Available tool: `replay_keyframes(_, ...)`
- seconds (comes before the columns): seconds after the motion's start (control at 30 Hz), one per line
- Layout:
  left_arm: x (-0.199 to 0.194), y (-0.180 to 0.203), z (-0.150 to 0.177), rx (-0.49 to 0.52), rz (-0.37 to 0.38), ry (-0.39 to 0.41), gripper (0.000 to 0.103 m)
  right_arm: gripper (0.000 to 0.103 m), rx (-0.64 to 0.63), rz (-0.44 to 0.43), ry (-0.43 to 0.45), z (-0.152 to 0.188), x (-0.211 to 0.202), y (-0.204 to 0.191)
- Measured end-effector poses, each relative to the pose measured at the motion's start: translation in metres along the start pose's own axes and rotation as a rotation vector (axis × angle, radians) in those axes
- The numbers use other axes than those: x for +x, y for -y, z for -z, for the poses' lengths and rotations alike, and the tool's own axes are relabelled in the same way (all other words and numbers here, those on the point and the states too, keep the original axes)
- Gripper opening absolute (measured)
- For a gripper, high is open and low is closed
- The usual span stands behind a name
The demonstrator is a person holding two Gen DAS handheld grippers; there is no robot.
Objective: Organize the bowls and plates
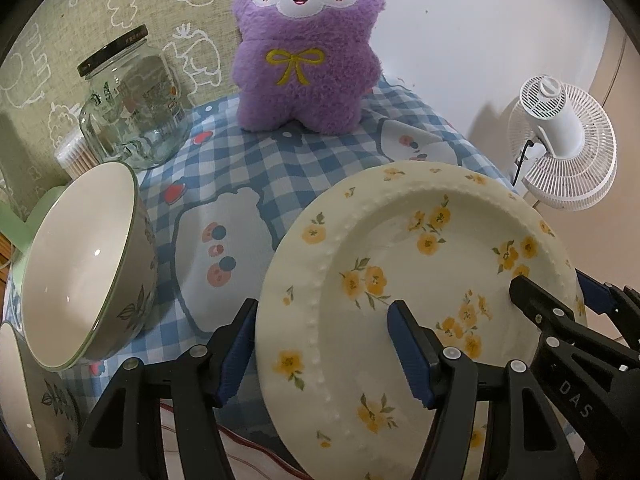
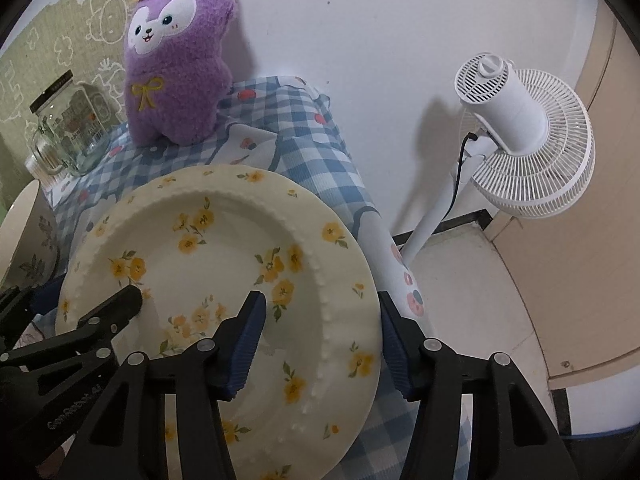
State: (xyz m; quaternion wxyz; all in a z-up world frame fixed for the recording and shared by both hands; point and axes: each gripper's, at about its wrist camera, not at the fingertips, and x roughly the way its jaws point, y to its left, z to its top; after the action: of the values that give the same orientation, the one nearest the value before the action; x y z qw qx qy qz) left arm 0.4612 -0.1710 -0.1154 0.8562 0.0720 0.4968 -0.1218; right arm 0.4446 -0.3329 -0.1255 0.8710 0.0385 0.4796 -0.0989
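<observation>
Left wrist view: left gripper (image 1: 324, 352) angled steeply down, its fingers (image 1: 412, 356) straddling the left rim of the floral plate (image 1: 400, 272). One finger sits outside the rim, the other over the plate's inner face. The gap between pad and plate is hard to read, so I cannot tell if the fingers pinch it. The plate is tilted, with its far edge raised over the checked cloth on the worktop (image 1: 248, 168). The right gripper (image 1: 560, 300) comes in from the right, one finger on the plate's face, the other behind the rim. Left of the fingers lies a bowl (image 1: 84, 264) tipped on its side, opening toward the camera. Beyond the fingers stand a glass jar (image 1: 132, 108) and a purple plush toy (image 1: 304, 52). A white fan (image 1: 560, 140) stands off to the right.

Right wrist view: right gripper (image 2: 320, 344) also pitched down, fingers (image 2: 248, 344) straddling the plate's (image 2: 208, 264) right rim, one over the face and one outside. Grip again unclear. The left gripper's (image 2: 80, 312) finger lies on the plate's face at left. Bowl (image 2: 28, 232) at the far left edge; plush toy (image 2: 180, 60) and jar (image 2: 68, 120) beyond; fan (image 2: 516, 136) to the right.
</observation>
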Motion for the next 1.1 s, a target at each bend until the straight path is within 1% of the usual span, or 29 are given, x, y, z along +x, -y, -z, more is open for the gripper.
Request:
replay_keyframes(0.1, -0.001, -0.001, 0.000, -0.016, -0.002, 0.000, 0.060, 0.055, 0.005, 0.008, -0.010, -0.001, 0.000, 0.001)
replay_keyframes(0.2, -0.001, -0.001, 0.001, -0.023, -0.002, 0.000, 0.058, 0.052, 0.024, -0.004, -0.021, -0.002, 0.000, 0.005)
replay_keyframes(0.37, -0.004, -0.002, -0.001, -0.030, -0.013, -0.008, 0.056, 0.051, 0.037, -0.014, -0.023, -0.001, -0.001, 0.007)
replay_keyframes(0.6, -0.009, 0.004, 0.000, -0.024, -0.071, 0.023, 0.054, 0.049, 0.059, -0.020, -0.028, -0.001, 0.000, 0.008)
replay_keyframes(0.9, -0.014, 0.004, 0.002, -0.021, -0.080, 0.028, 0.052, 0.048, 0.082, -0.033, -0.034, 0.001, -0.002, 0.011)
replay_keyframes(1.1, -0.018, 0.005, 0.005, -0.025, -0.076, 0.022, 0.052, 0.047, 0.075, -0.029, -0.035, 0.003, -0.006, 0.011)
